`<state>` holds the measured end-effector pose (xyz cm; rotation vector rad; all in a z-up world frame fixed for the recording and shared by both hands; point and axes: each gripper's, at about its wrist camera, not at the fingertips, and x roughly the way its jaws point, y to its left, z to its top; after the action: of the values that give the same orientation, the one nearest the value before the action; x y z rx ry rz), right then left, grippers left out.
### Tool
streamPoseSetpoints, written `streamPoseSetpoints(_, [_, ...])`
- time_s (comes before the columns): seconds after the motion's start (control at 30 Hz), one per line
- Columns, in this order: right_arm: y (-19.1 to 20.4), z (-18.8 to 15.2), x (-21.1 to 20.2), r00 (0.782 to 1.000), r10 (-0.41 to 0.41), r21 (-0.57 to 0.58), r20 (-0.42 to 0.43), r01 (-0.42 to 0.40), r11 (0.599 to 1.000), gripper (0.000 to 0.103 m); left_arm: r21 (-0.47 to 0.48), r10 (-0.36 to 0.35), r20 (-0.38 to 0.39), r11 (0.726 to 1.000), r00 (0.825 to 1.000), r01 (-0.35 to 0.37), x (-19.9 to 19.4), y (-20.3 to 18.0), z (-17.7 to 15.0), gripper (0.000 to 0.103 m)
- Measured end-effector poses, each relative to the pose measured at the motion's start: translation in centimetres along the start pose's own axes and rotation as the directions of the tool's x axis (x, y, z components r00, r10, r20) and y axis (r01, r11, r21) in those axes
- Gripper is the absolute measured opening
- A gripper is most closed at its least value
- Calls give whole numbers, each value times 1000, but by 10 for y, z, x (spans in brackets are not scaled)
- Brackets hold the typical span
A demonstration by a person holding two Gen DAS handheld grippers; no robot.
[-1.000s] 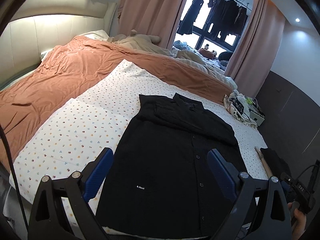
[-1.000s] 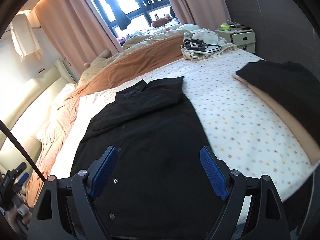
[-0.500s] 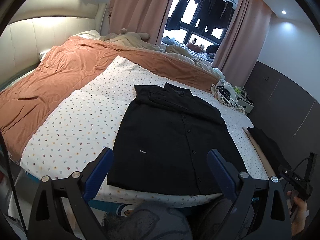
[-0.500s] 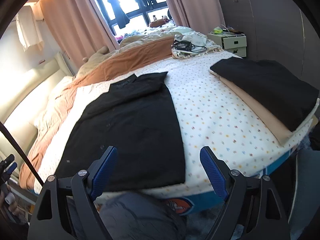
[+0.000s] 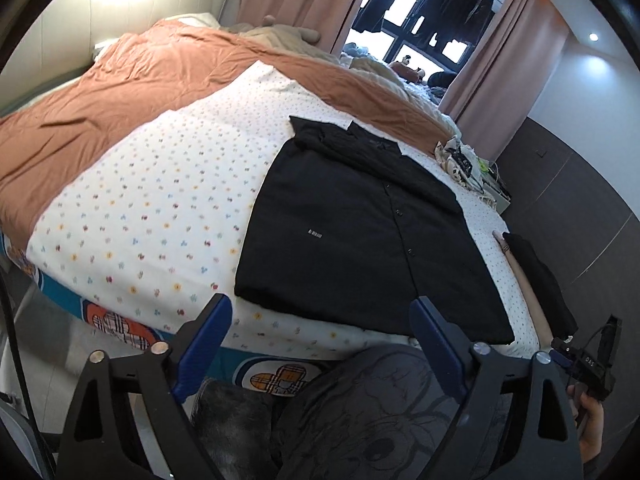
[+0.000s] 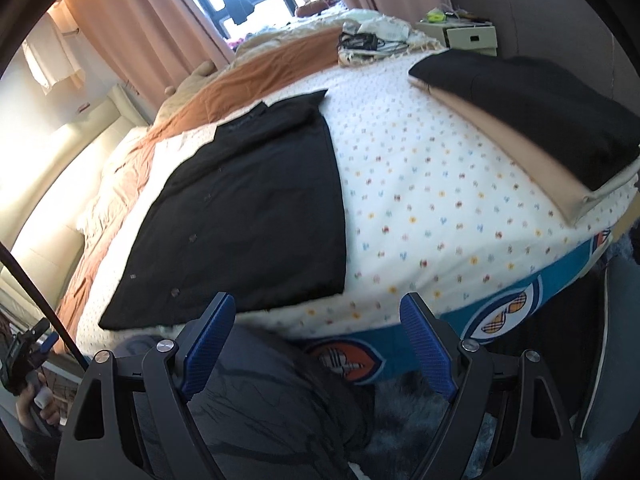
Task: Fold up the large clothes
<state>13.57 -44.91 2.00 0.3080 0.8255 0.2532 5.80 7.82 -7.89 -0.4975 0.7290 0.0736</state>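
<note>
My left claw (image 5: 320, 344) sits at the bottom of its frame, jaws wide but closing a little, with nothing between them. My right claw (image 6: 318, 344) is wide too and empty. Both hang off the near edge of the bed (image 5: 152, 216), above my lap.

The black shirt (image 5: 360, 240) lies flat in the middle of the left view, sleeves folded in across the chest, collar toward the upper part of the frame, hem toward me. In the right view it fills the centre left (image 6: 248, 216). A stack of folded clothes (image 6: 532, 120) sits at the upper right there, well apart from the shirt.

As I see it, the hem corners come next. The risk is pinching the spotted sheet along with the thin cloth, since the hem lies flush on it. Lifting the two corners unevenly could also shake the tucked sleeves loose, and grabbing only the top layer would skew the fold.
</note>
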Motion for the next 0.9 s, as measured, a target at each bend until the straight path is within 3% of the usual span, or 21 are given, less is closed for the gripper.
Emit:
streamPoseSetpoints(0.13, [0, -3, 26, 998, 36, 29, -45, -35, 999, 84, -30, 10, -58, 999, 998, -12, 22, 14, -3, 84])
streamPoseSetpoints(0.4, [-11, 5, 73, 993, 92, 107, -80, -83, 991, 77, -132, -3, -119, 991, 993, -13, 67, 50, -2, 82])
streamPoseSetpoints(0.47, [-15, 10, 83, 991, 107, 130, -84, -95, 987, 76, -167, -17, -143, 986, 990, -7, 79, 59, -1, 73])
streamPoseSetpoints(0.7, [-26, 18, 121, 980, 168, 233, -104, -140, 962, 62, -286, -122, -180, 956, 976, 67, 114, 80, 6, 73])
streamPoseSetpoints(0.9, [-30, 25, 143, 963, 255, 298, -88, -219, 929, 61, -386, -253, -170, 906, 952, 172, 136, 87, 16, 73])
